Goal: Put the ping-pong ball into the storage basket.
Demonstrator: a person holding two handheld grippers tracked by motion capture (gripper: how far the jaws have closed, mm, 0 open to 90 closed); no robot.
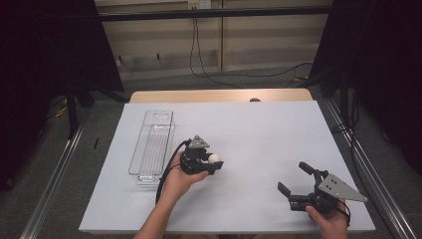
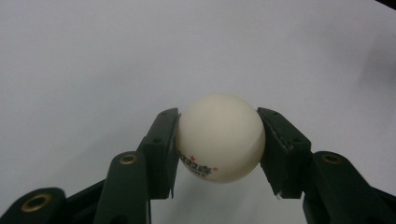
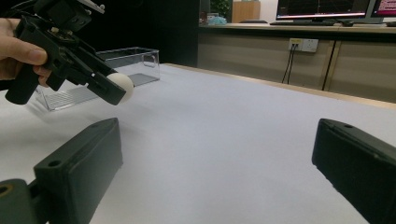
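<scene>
White paper covers the surface (image 1: 259,144) before us. Left of centre lies a clear tray (image 1: 153,144), empty. Our right claw (image 1: 294,180) rests wide open, holding nothing. Our left claw (image 1: 211,162) pinches a white ball (image 2: 219,137) just above the paper; being smooth and round, it could squirt free and roll away.

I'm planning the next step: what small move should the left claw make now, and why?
Probably carry the ball left toward the clear tray. The left claw is shut on the ball, held above the table just right of the tray; the right claw stands open, apart.
</scene>
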